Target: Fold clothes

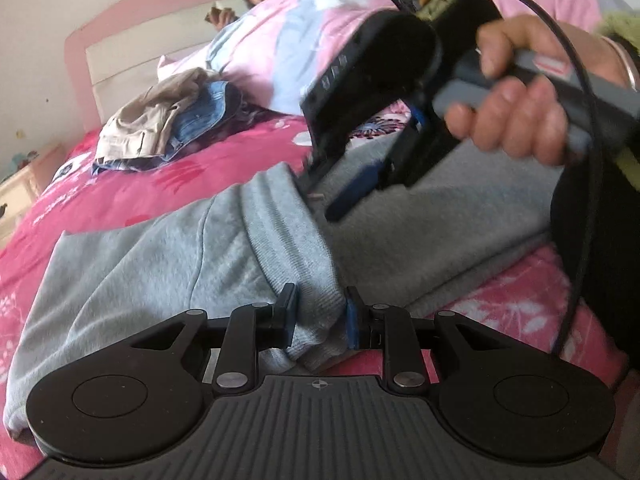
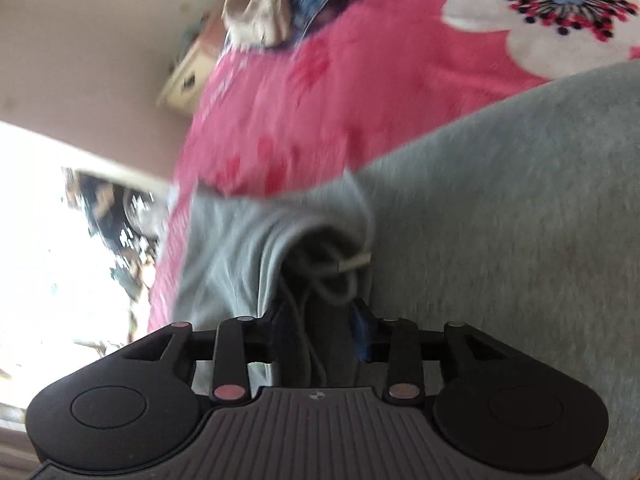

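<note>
Two grippers on one grey sweatshirt [image 1: 168, 248], spread across the pink bed cover [image 1: 132, 184] through mid-frame. Left gripper [image 1: 317, 316] clamped on a ribbed band at bottom centre, band running up and away toward the right gripper [image 1: 320, 188], held by a hand [image 1: 516, 92] at upper right. Right gripper's own view blurred: seemingly closed on bunched cloth and a drawstring [image 2: 352, 266], though cannot tell for sure. Folded clothes [image 1: 160, 124] at upper left.

Both grippers are black plastic: the left gripper [image 1: 317, 314] has round side discs, a ribbed grey plate, silver screws and blue finger pads. The right gripper [image 1: 320, 184] has a grey handle, a black cable and a green light. The person's hand [image 1: 516, 92] emerges from a dark sleeve with yellow-green fuzzy trim.
</note>
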`<state>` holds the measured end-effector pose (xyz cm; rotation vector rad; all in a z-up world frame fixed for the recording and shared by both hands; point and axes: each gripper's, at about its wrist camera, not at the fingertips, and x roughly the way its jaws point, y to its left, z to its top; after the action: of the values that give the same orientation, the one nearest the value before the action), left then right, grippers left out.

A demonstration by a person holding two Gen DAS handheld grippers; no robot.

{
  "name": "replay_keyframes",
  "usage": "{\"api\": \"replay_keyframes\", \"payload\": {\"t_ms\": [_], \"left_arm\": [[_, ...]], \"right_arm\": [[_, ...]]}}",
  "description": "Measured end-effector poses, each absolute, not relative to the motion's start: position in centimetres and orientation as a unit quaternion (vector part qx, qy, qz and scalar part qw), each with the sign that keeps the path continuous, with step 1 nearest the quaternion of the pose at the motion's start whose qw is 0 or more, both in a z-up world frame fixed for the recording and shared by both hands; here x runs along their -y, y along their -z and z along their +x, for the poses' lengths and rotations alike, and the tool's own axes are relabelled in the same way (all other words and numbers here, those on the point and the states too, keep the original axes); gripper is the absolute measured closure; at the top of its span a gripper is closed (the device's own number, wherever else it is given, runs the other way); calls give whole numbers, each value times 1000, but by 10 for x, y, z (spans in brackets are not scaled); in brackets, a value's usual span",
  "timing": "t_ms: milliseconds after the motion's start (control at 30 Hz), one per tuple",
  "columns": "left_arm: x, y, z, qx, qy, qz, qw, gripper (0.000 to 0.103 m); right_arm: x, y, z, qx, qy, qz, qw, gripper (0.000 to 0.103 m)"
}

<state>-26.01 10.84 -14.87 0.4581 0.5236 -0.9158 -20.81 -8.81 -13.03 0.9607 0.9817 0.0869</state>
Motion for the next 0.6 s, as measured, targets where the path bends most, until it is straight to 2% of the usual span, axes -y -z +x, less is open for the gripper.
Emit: {"api": "replay_keyframes", "payload": {"t_ms": [200, 433, 600], "left_arm": [[-107, 152, -260, -248, 435, 224, 836, 79], [-105, 155, -261, -245, 436, 230, 835, 78], [-103, 158, -263, -244, 434, 233, 835, 77]], "right_arm": [[99, 138, -195, -454, -16, 470, 756, 58], [116, 119, -209, -408, 33, 450, 793, 58], [97, 113, -192, -420, -13, 407, 811, 56]]}}
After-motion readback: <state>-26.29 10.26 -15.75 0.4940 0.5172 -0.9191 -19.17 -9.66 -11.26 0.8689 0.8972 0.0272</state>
